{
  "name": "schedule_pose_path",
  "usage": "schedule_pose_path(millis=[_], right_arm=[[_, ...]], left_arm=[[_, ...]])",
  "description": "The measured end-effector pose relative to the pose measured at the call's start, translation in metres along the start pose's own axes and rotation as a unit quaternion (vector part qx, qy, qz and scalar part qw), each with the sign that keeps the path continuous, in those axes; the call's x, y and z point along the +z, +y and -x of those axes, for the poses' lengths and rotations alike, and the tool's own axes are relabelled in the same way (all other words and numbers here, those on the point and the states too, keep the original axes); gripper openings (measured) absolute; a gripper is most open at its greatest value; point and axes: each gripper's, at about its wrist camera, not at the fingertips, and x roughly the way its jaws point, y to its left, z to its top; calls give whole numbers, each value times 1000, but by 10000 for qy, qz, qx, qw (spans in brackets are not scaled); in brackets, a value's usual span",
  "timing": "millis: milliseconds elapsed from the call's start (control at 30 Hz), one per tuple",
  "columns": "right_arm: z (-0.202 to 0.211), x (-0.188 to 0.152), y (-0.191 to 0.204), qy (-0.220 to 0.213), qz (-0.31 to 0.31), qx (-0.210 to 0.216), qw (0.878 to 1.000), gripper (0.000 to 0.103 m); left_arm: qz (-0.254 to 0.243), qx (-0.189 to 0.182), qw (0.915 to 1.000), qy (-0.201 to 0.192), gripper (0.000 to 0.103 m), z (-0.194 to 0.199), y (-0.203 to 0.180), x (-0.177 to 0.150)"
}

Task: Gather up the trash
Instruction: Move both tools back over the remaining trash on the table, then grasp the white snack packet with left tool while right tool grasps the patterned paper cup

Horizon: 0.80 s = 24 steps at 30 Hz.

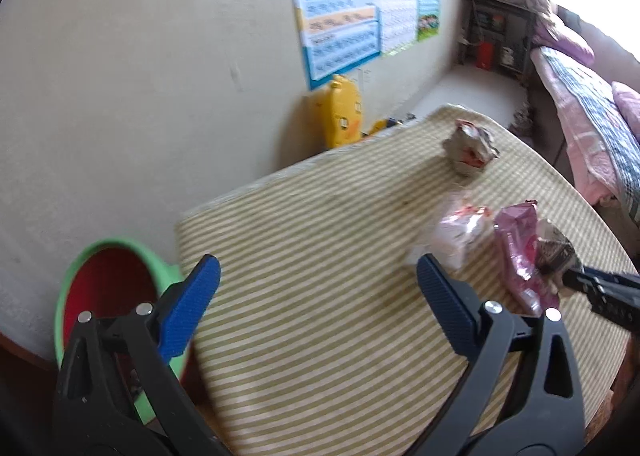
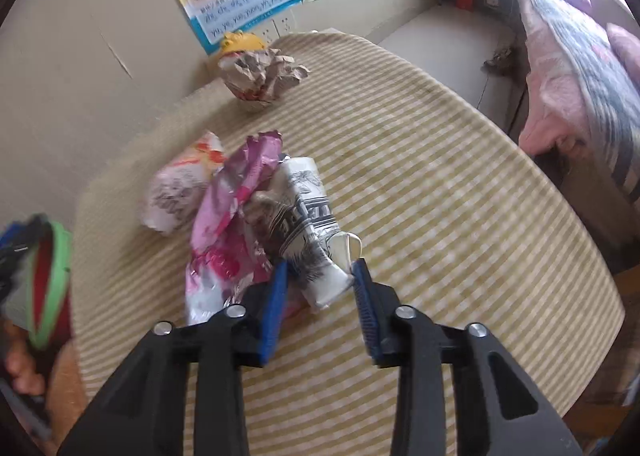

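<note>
My right tool [image 2: 320, 276] has narrowed around the near end of the rolled paper cup [image 2: 308, 224], whose length runs straight ahead, while my left tool [image 1: 316, 288] stands wide.

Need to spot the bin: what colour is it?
Green rim, red inside: the bin shows best in the left wrist view.

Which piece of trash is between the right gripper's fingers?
The white roll printed in black, its near end between the right gripper fingers. The pink wrapper lies left; the crumpled paper ball sits far back.
</note>
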Motion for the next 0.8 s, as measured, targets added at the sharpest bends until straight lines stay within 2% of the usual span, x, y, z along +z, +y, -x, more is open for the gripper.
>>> schedule_pose_path(millis=[100,300,500,667,800], right_arm=[[16,-15,2,-184,-134,173,9996,29],[39,-38,5,-322,-493,552,9967,29],[49,-57,10,-224,-417,506,9976,29],[48,-64,0,-109,-668,554,9962,32],[52,-68,-7,-133,-831,594,9947,49]], left_arm=[[-169,-42,9998,106,87,-17,-20,6],[-615,-56,9975,343,79,-51,-55,17],[-753,-208,9951,607,79,-75,-76,21],[-982,-242,9931,589,79,-84,-92,31],[-1197,-351,9897,697,79,-89,-105,35]])
